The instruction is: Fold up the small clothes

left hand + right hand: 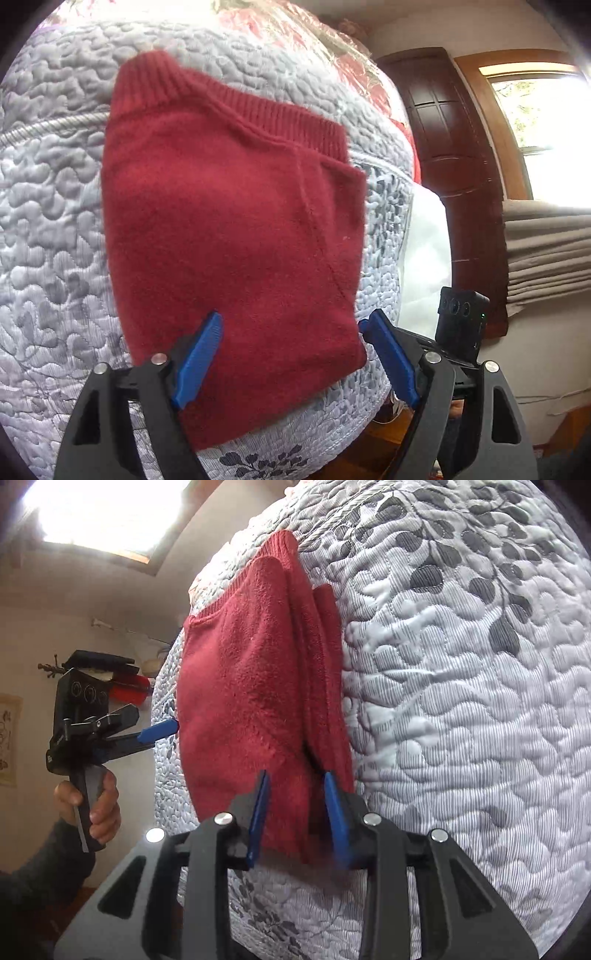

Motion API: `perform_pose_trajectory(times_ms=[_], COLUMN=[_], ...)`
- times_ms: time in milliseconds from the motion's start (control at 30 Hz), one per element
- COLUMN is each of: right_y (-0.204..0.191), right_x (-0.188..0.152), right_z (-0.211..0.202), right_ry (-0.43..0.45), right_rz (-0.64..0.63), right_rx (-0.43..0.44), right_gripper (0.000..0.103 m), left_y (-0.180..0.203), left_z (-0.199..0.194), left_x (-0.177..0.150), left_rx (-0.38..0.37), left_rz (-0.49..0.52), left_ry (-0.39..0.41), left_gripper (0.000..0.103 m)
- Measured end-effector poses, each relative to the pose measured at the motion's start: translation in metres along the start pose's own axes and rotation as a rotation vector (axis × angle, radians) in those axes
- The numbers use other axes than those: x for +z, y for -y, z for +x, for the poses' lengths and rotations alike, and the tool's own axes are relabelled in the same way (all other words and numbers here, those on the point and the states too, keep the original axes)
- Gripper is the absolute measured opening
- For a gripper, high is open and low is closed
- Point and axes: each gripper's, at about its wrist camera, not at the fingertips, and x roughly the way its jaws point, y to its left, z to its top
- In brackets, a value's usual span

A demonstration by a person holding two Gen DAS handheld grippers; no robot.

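Note:
A folded red knitted sweater (236,229) lies on a quilted grey-white bedspread (51,221), ribbed hem at the far end. My left gripper (293,321) is open wide over the sweater's near edge, one blue finger over the cloth and the other just off its right edge. In the right wrist view the sweater (240,686) shows edge-on in stacked layers. My right gripper (295,777) has its fingers on either side of the near folded edge, and cloth fills the gap. The left gripper (162,729), held by a hand (99,805), touches the sweater's far side.
The bedspread (461,720) has a leaf pattern, and its edge drops off close to the sweater. A dark wooden door (454,155), a bright window (543,122) and folded beige cloth (546,251) stand beyond the bed. Red plastic-wrapped bedding (295,26) sits at the bed's far end.

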Motion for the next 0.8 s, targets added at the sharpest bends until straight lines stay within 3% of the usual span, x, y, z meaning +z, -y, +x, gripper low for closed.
perform_pose_trajectory(times_ms=[100,133,167,200,267,367,467,633,700,800], right_y=[0.0,0.003,0.007,0.011,0.023,0.035,0.02,-0.019,-0.039,-0.061], right_x=[-0.009,-0.012,-0.015,-0.018,-0.022,-0.022,-0.015,0.011,0.024,0.038], right_z=[0.002,0.007,0.012,0.02,0.026,0.022,0.013,-0.027,-0.02,0.02], right_ry=[-0.014,-0.025,-0.037,-0.053,-0.05,-0.047,-0.057,0.088,0.084,0.01], right_rz=[0.013,0.014,0.015,0.014,0.015,0.048,0.013,-0.051,-0.102,-0.172], right_rx=[-0.008,-0.026,-0.052,-0.082,-0.116,-0.109,-0.084,-0.062,-0.015,0.024], right_gripper=[0.044,0.041,0.026,0.018,0.016,0.023,0.023,0.023,0.023,0.025], left_y=[0.006,0.004,0.0,-0.004,-0.01,-0.01,-0.008,0.008,0.011,0.006], left_z=[-0.001,0.007,0.016,0.027,0.043,0.054,0.052,0.026,0.015,0.005], left_x=[-0.005,-0.005,-0.005,-0.006,-0.007,-0.008,-0.008,-0.015,-0.019,-0.026], left_rx=[-0.024,-0.024,-0.015,-0.005,0.021,0.042,0.05,0.016,-0.007,-0.023], left_rz=[0.022,0.016,0.006,-0.005,-0.011,-0.007,-0.014,0.006,-0.002,-0.04], left_ry=[0.003,-0.016,-0.036,-0.062,-0.085,-0.08,-0.065,-0.005,0.024,0.046], left_gripper=[0.081,0.081,0.081,0.081,0.081,0.084,0.086,0.086,0.086,0.086])
